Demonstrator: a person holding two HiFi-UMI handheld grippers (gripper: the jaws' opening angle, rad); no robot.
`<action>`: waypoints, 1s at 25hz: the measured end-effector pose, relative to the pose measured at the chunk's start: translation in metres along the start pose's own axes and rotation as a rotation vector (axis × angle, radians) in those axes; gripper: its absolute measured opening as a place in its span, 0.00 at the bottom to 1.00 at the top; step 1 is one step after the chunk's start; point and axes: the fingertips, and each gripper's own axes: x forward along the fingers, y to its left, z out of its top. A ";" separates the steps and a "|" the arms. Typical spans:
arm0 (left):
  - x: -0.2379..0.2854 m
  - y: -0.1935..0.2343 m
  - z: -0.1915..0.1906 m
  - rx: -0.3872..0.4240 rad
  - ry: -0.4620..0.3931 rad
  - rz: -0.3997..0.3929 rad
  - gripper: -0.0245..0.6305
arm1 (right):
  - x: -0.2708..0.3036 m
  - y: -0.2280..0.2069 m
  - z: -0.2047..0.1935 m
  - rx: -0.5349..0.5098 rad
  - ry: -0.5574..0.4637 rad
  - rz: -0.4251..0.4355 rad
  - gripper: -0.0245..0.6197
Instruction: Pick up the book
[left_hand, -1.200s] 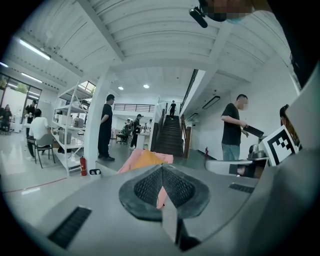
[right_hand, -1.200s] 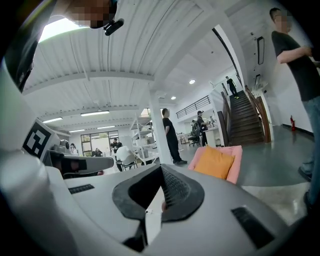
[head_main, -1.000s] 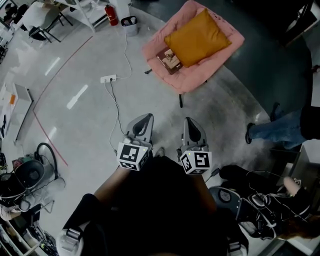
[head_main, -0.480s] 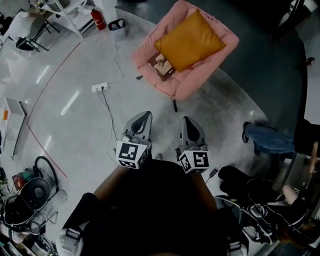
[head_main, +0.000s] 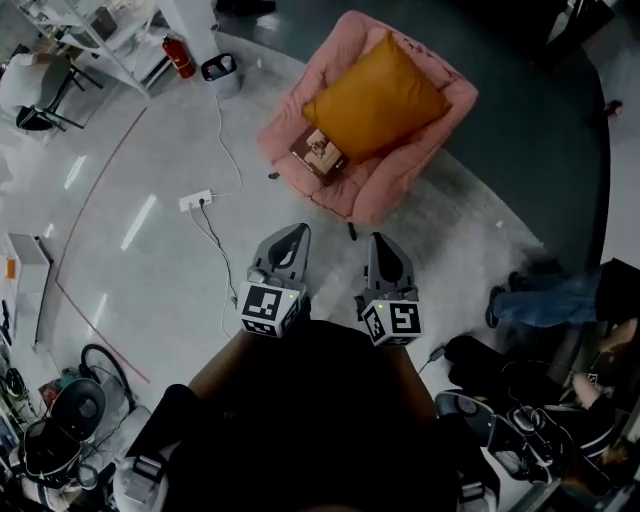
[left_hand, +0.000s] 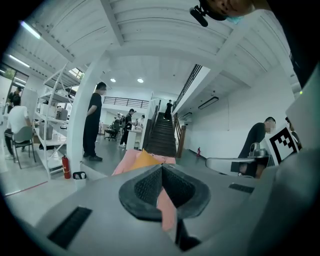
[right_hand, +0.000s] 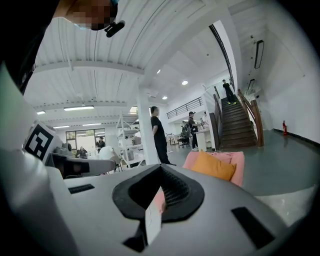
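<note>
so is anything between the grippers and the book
Nothing visible. Only floor lies between the left gripper, the right gripper and the pink armchair, and the book lies uncovered on its seat beside the orange cushion.

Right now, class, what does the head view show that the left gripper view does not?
Head view only: the book on the seat of the pink chair, a power strip on the floor. Left gripper view only: a staircase, a standing person beside a column. Both: the pink chair, its orange cushion, a red fire extinguisher.
</note>
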 end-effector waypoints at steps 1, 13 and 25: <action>0.006 0.007 0.001 -0.003 0.003 -0.008 0.05 | 0.010 0.000 0.001 -0.002 0.001 -0.005 0.04; 0.049 0.092 0.004 -0.004 0.030 -0.052 0.05 | 0.097 0.010 0.003 -0.011 -0.008 -0.069 0.04; 0.092 0.125 -0.016 -0.052 0.069 -0.008 0.05 | 0.153 -0.005 -0.005 -0.009 0.003 -0.037 0.04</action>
